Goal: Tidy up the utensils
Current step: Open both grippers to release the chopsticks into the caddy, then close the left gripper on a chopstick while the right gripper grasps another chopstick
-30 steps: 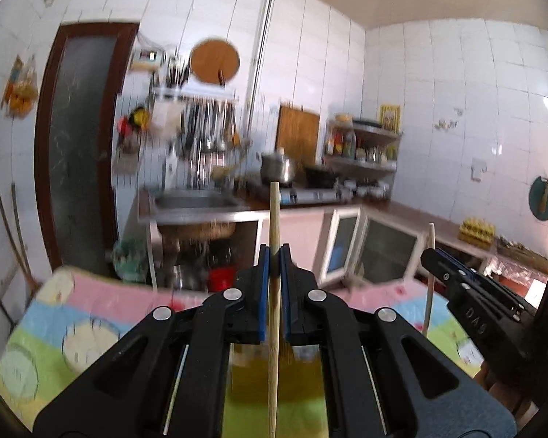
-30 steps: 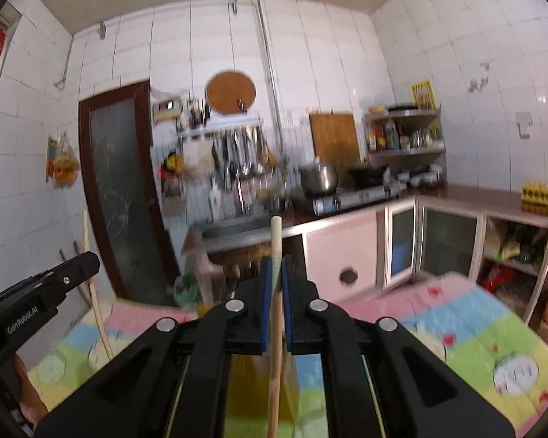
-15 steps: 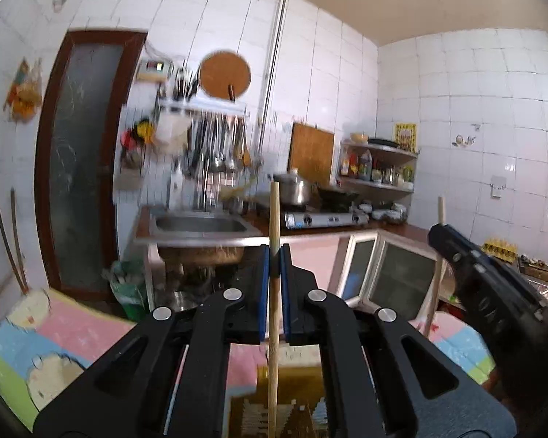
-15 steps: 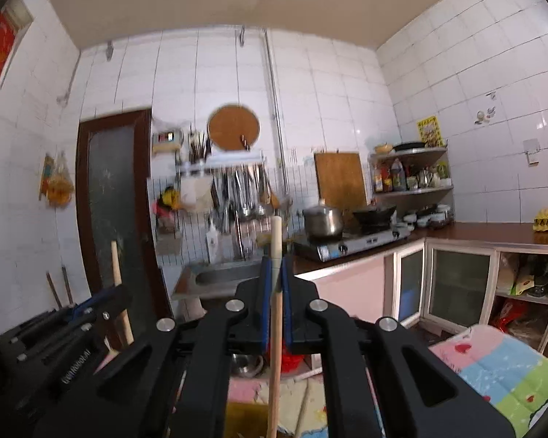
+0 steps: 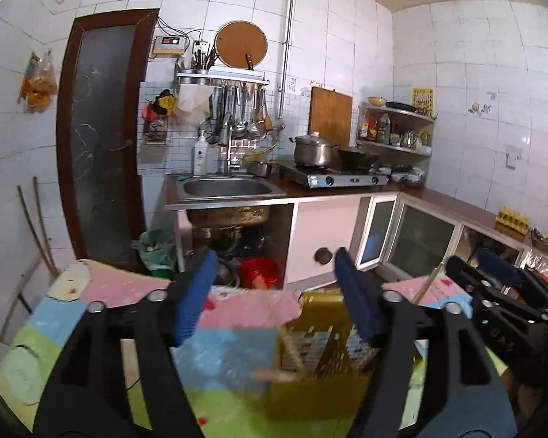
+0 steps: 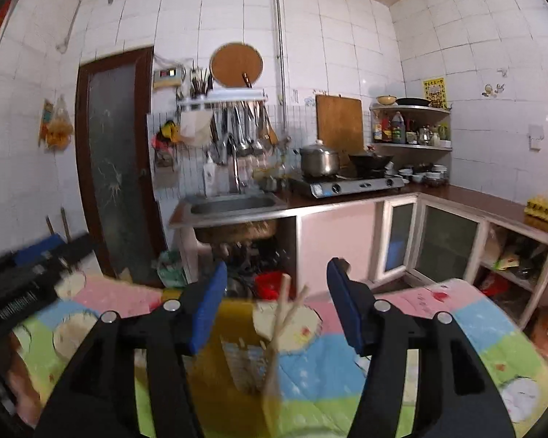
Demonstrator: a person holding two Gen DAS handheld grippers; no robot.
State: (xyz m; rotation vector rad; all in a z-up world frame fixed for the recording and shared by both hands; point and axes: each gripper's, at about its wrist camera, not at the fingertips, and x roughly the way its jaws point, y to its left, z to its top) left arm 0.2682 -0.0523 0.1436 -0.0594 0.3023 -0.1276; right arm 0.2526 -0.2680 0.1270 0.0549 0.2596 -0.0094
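Yellow slotted utensil basket (image 6: pixel 237 332) sits on the patchwork cloth, blurred in both views. Two light wooden chopsticks (image 6: pixel 286 314) stand in it, leaning and crossing near their tops, free of any grip. In the left wrist view one chopstick (image 5: pixel 291 346) leans against the basket's (image 5: pixel 321 387) inside.

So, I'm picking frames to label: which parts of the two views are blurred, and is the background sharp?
Left wrist view: basket and chopsticks under the opening left tool are motion-smeared; sink and stove are sharp, with fisheye bending. Right wrist view: softer overall; chopsticks, basket and left tool smear; right tool is also opening.
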